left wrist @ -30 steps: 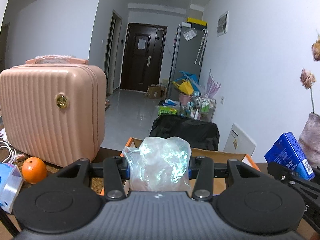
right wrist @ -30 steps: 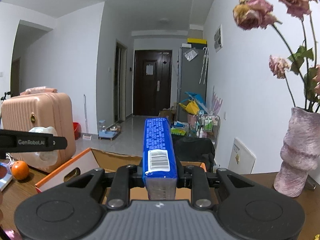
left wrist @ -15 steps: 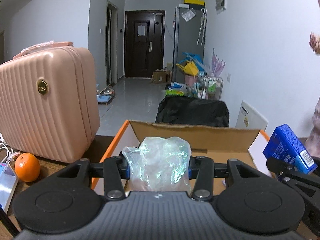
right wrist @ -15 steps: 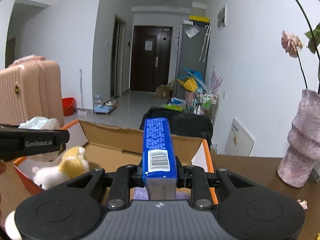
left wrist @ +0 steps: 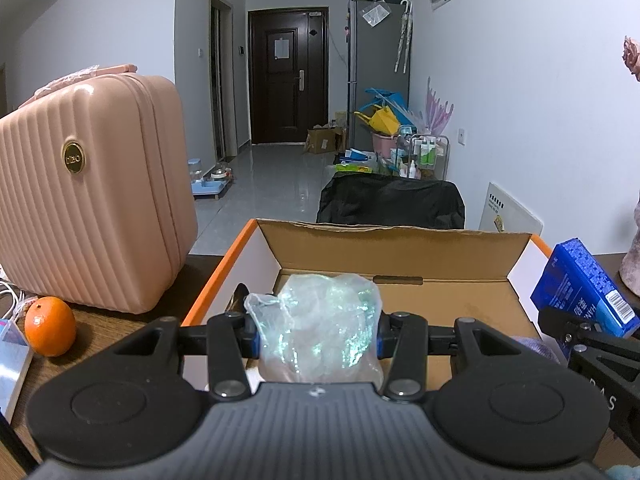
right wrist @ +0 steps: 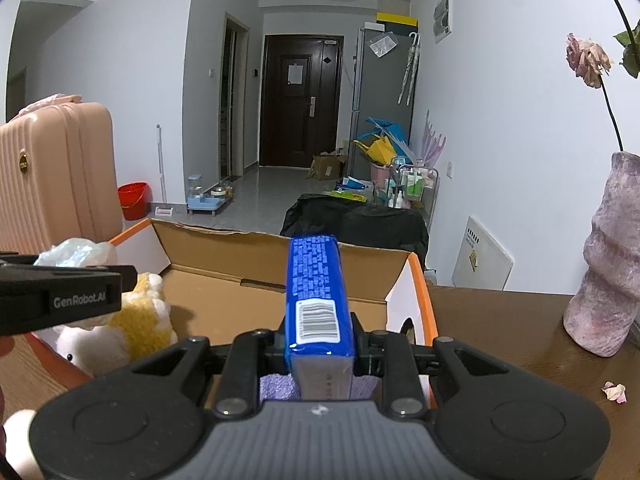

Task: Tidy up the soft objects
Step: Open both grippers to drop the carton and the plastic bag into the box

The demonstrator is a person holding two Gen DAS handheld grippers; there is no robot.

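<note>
Two grippers are both carrying loads over the open cardboard box (left wrist: pixel 400 248). Left gripper (left wrist: pixel 318 334) is clenching a crumpled clear plastic bag (left wrist: pixel 320 328), holding it just above the box's near edge, toward the left side. Right gripper (right wrist: pixel 320 344) is gripping a blue tissue pack (right wrist: pixel 318 292) on its narrow sides — pack pointing forward over the near-right part of the box. Inside the box a white-and-yellow plush toy (right wrist: pixel 132 320) is lying against the left wall; something purple (right wrist: pixel 276 388) is showing under the right gripper.

Step in hand, by my reading: the placing stage, both items hovering over the box, not yet let go.

Next move likely calls for lowering each item to the box floor, then opening the jaws — bag beside the plush, pack onto bare cardboard. The bag may cling to the pads on release.

Pink suitcase (left wrist: pixel 88 196) and orange (left wrist: pixel 50 330) are sitting left of the box, vase (right wrist: pixel 608 264) to its right.
</note>
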